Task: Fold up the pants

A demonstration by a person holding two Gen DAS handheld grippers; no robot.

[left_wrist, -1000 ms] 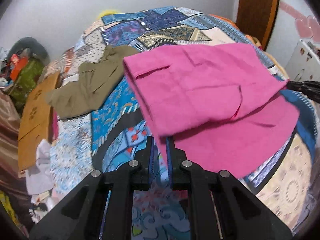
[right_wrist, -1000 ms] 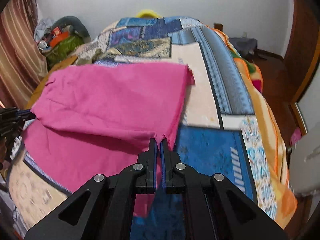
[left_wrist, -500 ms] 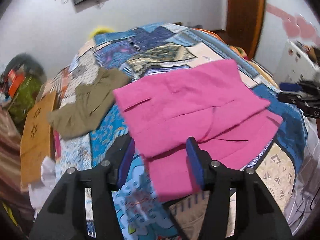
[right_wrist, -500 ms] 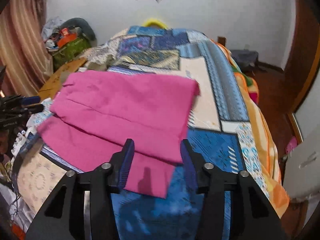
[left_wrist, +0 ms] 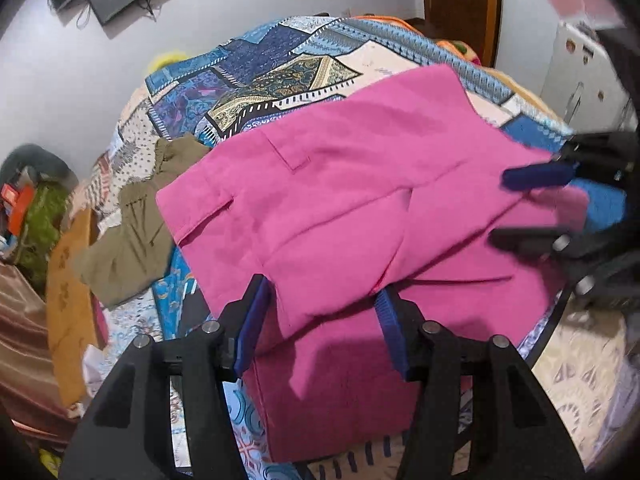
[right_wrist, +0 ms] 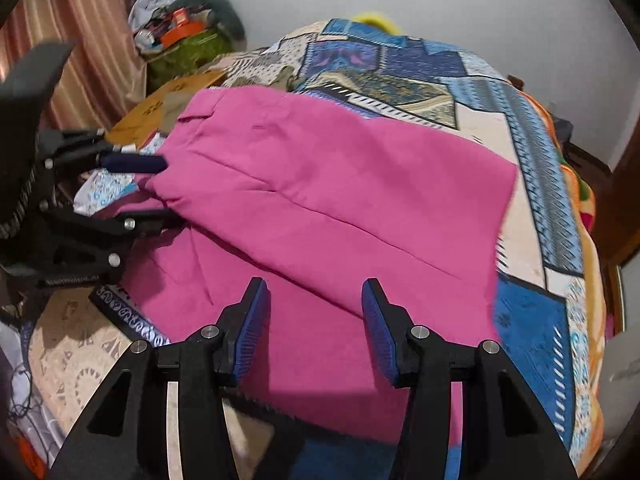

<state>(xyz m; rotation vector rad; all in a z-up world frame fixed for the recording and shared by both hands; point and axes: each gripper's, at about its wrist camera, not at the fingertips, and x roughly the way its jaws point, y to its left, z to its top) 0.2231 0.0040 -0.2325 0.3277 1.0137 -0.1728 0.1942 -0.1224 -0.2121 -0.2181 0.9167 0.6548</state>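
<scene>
Your left gripper [left_wrist: 320, 316] and right gripper [right_wrist: 314, 320] gape wide, holding nothing, over the pink pants [right_wrist: 340, 200], folded over on the bed [right_wrist: 532, 184].

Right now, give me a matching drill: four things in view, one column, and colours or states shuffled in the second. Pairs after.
Column 1:
1. pink pants
2. olive garment
3. left gripper
4. patchwork bedspread

Column 2:
A. open, fingers apart above the fold
B. crumpled, beside the pink fabric
C. blue and cream patterns, under everything
D. folded over itself, lying released

Pairs: 1-D, 2-B, 3-A, 4-C. The right gripper is open too.
</scene>
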